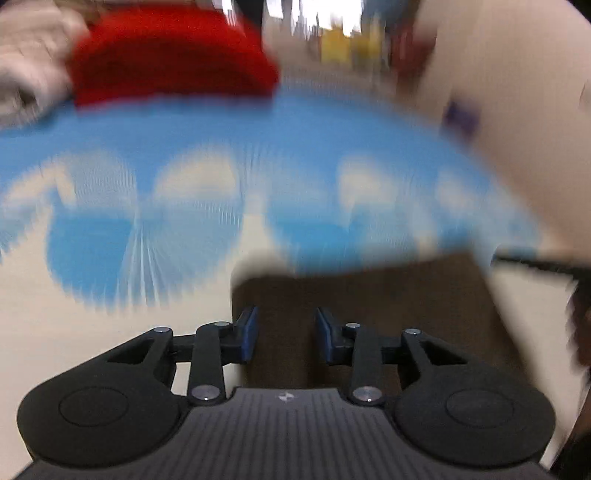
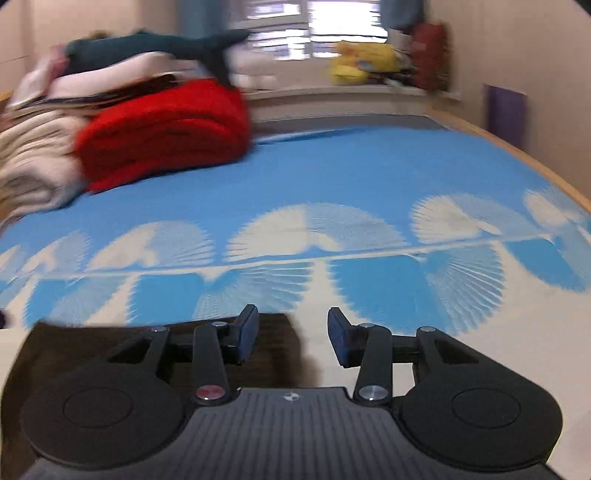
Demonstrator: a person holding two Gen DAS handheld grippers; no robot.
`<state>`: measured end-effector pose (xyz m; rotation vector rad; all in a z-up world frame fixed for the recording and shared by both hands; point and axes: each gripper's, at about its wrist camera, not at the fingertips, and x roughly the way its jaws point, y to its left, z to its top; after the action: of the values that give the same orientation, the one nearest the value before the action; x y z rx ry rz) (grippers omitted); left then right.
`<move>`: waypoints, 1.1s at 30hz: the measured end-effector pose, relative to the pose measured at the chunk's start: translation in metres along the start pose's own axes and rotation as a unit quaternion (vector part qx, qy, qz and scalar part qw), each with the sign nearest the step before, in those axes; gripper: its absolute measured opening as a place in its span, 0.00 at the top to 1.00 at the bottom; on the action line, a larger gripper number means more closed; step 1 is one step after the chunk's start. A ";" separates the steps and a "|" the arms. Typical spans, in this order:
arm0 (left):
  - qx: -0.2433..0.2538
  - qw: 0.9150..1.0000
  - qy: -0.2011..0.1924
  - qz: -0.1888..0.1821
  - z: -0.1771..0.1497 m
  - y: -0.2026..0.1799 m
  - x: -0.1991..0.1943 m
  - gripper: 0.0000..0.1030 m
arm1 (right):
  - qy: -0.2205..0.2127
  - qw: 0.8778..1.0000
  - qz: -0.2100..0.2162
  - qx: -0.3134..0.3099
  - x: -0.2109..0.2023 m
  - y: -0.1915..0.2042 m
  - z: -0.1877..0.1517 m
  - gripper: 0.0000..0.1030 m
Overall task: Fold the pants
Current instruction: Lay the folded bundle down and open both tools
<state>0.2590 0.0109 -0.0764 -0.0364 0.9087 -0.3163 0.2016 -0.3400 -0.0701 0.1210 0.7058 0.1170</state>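
Both claws, left claw [image 1: 286,334] and right claw [image 2: 291,334], parted, empty, above dark brown pants [image 1: 369,295]

Both my views bright, daylight from the blown-out window [image 2: 325,33] at the far end; left wrist view heavily motion-smeared, bed sheet [image 1: 221,140] pattern streaked; right wrist view sharper, fisheye bending its edges, corners dark
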 end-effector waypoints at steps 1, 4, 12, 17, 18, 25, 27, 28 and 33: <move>0.005 1.000 0.006 0.016 -0.008 0.000 0.008 0.52 | 0.039 0.999 0.015 0.004 0.012 -0.003 -0.009 0.56; 0.003 0.999 -0.022 0.029 -0.007 -0.004 -0.007 0.53 | 0.113 0.993 -0.015 0.005 0.033 -0.015 -0.034 0.51; 0.106 0.994 0.031 0.023 -0.039 -0.035 -0.027 0.50 | 0.113 0.992 0.018 -0.053 -0.023 0.004 -0.046 0.50; 0.080 0.995 0.028 0.051 -0.045 -0.049 -0.054 0.49 | 0.178 0.980 -0.034 -0.087 -0.036 0.012 -0.079 0.46; 0.073 0.996 0.023 0.054 -0.048 -0.053 -0.068 0.46 | 0.177 0.979 -0.039 -0.090 -0.045 0.014 -0.079 0.46; 0.010 0.990 -0.070 0.122 -0.081 -0.086 -0.181 0.11 | 0.065 0.995 -0.030 -0.069 -0.154 0.041 -0.086 0.34; -0.010 0.988 -0.085 0.127 -0.095 -0.097 -0.203 0.11 | 0.020 0.998 -0.026 -0.048 -0.182 0.047 -0.093 0.12; -0.027 0.988 -0.085 0.128 -0.101 -0.099 -0.210 0.11 | 0.005 0.999 -0.026 -0.037 -0.194 0.050 -0.099 0.10; -0.091 0.988 -0.062 0.104 -0.135 -0.109 -0.213 0.07 | -0.005 1.000 -0.030 0.005 -0.218 0.061 -0.123 0.09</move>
<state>0.0043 -0.0185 0.0226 -0.1272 0.8072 -0.0358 -0.0473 -0.3032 -0.0138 0.1096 0.7001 0.0557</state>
